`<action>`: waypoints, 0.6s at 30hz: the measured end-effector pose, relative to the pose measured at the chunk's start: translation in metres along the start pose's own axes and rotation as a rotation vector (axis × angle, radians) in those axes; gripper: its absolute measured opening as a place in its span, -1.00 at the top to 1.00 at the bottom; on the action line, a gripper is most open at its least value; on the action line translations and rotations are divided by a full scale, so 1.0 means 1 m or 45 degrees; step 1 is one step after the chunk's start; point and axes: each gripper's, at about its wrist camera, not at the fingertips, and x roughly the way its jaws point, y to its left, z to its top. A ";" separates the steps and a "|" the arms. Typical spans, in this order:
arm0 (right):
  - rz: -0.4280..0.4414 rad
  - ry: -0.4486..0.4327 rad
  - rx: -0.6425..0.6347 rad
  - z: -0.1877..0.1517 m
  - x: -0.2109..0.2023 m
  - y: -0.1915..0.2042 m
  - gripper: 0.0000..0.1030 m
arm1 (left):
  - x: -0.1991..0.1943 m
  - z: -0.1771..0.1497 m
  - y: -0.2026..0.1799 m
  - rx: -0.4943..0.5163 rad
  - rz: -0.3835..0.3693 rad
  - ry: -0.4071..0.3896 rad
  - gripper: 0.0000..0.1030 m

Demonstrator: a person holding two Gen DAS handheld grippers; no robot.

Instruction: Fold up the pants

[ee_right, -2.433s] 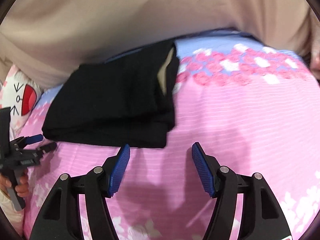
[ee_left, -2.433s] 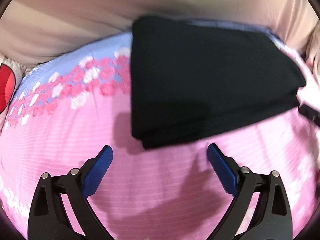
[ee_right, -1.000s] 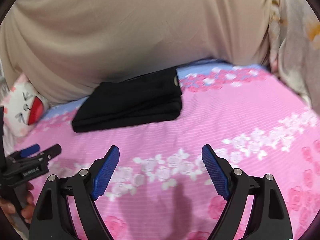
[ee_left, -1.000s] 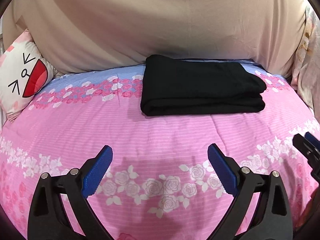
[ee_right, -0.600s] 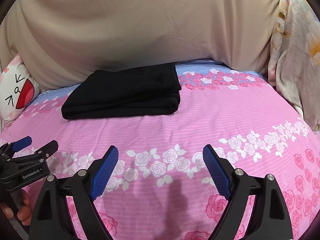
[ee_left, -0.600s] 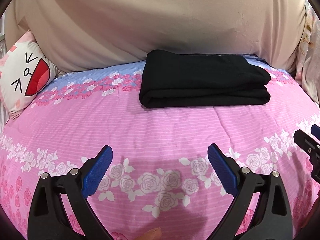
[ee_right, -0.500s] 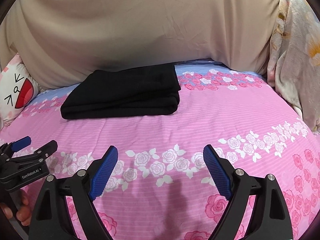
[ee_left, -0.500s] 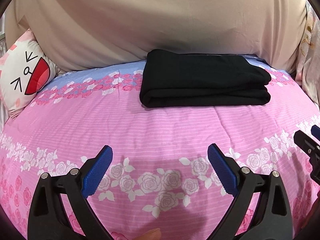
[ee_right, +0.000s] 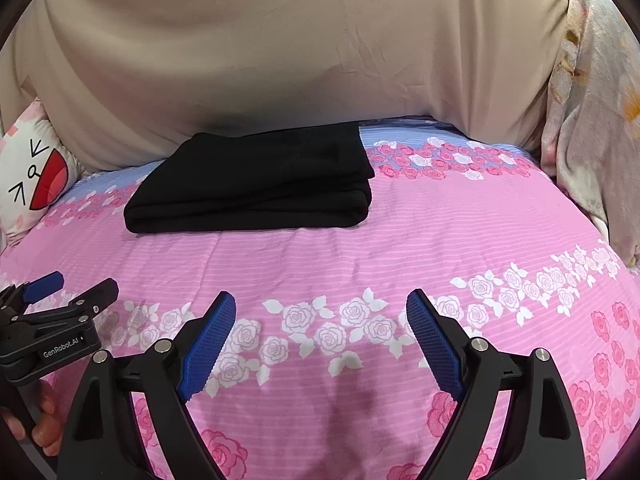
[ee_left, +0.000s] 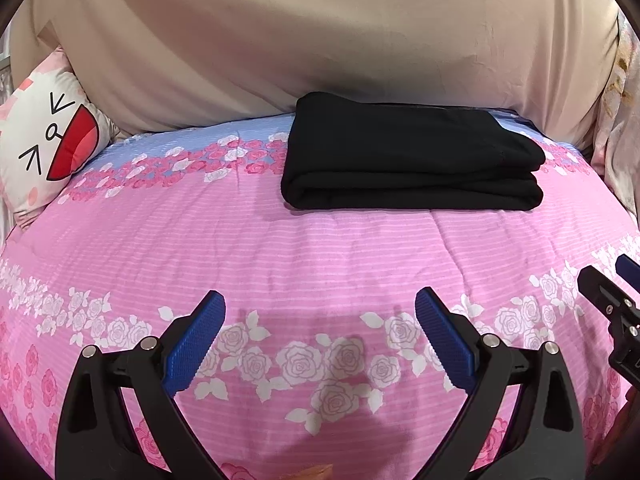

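Lying folded into a compact black rectangle, the pants (ee_left: 412,160) sit at twelve o'clock from your left gripper (ee_left: 320,344) and toward eleven o'clock from your right gripper (ee_right: 320,340), well apart from both. You can see stacked layers along the near edge and a rounded fold at the left end, so the folding itself looks finished; the edges seem roughly aligned and nothing trails out. At most a final tidy of the right-hand end could remain, and that is a judgement only.

Your left gripper's blue fingers (ee_left: 196,344) stand wide apart and hold nothing; the same goes for the right gripper's fingers (ee_right: 210,344), spread and empty above the cover.

Around the pants, the bed (ee_left: 320,248) carries a pink striped cover with bands of white and pink roses, turning blue at the far edge. Behind it hangs a beige sheet (ee_right: 300,48). A cartoon-face pillow (ee_left: 48,144) rests at ten o'clock, and pale floral fabric (ee_right: 592,120) hangs at two o'clock.
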 end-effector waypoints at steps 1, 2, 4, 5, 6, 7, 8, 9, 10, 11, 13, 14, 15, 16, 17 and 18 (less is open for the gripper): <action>-0.001 0.002 -0.003 0.000 0.000 0.000 -0.66 | 0.000 0.000 0.000 -0.001 -0.002 0.000 -0.82; -0.003 0.002 -0.003 -0.001 -0.001 0.001 -0.66 | 0.000 0.000 0.000 -0.001 -0.002 -0.001 -0.82; -0.003 0.003 -0.015 0.000 0.000 0.001 -0.66 | 0.000 0.000 0.000 0.001 0.000 -0.001 -0.82; -0.004 0.002 -0.021 0.000 -0.001 0.002 -0.66 | 0.000 0.000 0.000 0.003 0.002 -0.003 -0.82; -0.007 0.001 -0.026 0.000 -0.001 0.003 -0.66 | 0.000 0.000 0.000 0.002 0.009 -0.004 -0.82; -0.008 0.001 -0.034 0.000 0.000 0.004 -0.66 | 0.000 0.000 -0.001 0.002 0.012 -0.005 -0.82; -0.008 0.001 -0.043 0.000 0.000 0.004 -0.66 | 0.000 0.000 -0.001 0.000 0.014 -0.006 -0.82; -0.009 -0.001 -0.049 0.000 0.000 0.005 -0.66 | 0.000 0.000 0.000 -0.002 0.014 -0.006 -0.82; -0.011 -0.002 -0.054 0.000 0.000 0.006 -0.66 | 0.000 0.000 0.000 -0.003 0.014 -0.007 -0.82; -0.012 -0.002 -0.060 0.001 0.001 0.006 -0.66 | -0.001 0.000 0.000 -0.004 0.012 -0.008 -0.82; -0.016 -0.005 -0.069 0.001 0.001 0.008 -0.66 | -0.001 0.000 0.000 0.000 0.015 -0.010 -0.82; -0.017 -0.005 -0.073 0.001 0.001 0.008 -0.66 | -0.001 0.000 -0.001 0.005 0.016 -0.011 -0.82; -0.017 -0.005 -0.075 0.001 0.001 0.008 -0.66 | -0.001 0.000 -0.001 0.009 0.015 -0.013 -0.82; -0.018 -0.005 -0.075 0.001 0.002 0.008 -0.66 | -0.002 0.000 -0.001 0.012 0.014 -0.014 -0.82; -0.017 -0.005 -0.071 0.001 0.001 0.009 -0.66 | -0.002 0.000 -0.001 0.015 0.014 -0.015 -0.82; -0.017 -0.005 -0.069 0.000 0.001 0.009 -0.66 | -0.002 0.000 -0.001 0.015 0.015 -0.016 -0.82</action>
